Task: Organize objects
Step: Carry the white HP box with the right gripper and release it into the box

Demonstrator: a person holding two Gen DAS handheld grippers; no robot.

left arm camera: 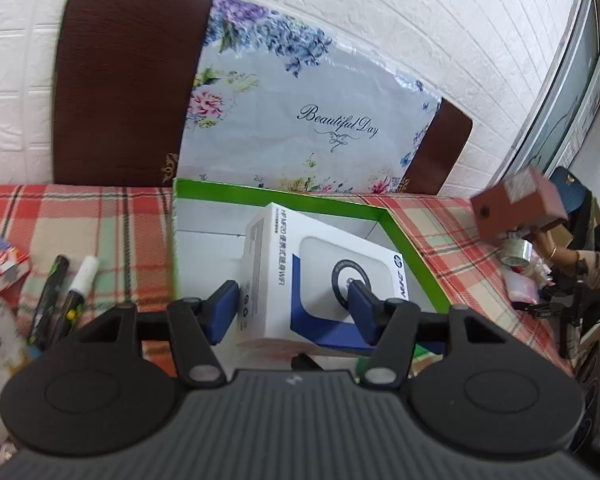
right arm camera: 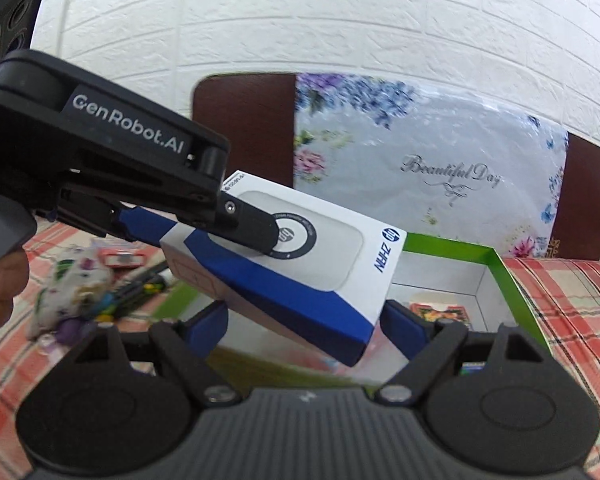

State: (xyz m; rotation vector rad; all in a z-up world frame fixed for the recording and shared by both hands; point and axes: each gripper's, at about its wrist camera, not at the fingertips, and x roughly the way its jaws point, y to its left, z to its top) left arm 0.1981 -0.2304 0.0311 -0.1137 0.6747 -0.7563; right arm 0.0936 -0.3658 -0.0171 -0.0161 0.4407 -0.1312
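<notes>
My left gripper point(left arm camera: 292, 304) is shut on a white and blue HP box point(left arm camera: 323, 276), one pad on its top face and one on its side, and holds it tilted above the green-rimmed open box point(left arm camera: 415, 256). In the right wrist view the same HP box point(right arm camera: 300, 264) hangs in the air, held by the black left gripper point(right arm camera: 256, 228), above the green-rimmed box point(right arm camera: 511, 280). My right gripper point(right arm camera: 303, 324) is open and empty just below and in front of the HP box. A small colourful packet point(right arm camera: 439, 312) lies inside the green-rimmed box.
Two markers point(left arm camera: 66, 292) and a red packet point(left arm camera: 4, 268) lie left on the plaid cloth point(left arm camera: 100, 220). A floral pouch point(right arm camera: 72, 292) lies at the left. A brown carton point(left arm camera: 519, 208) and clutter sit far right. A chair back with a floral bag point(left arm camera: 300, 120) stands behind.
</notes>
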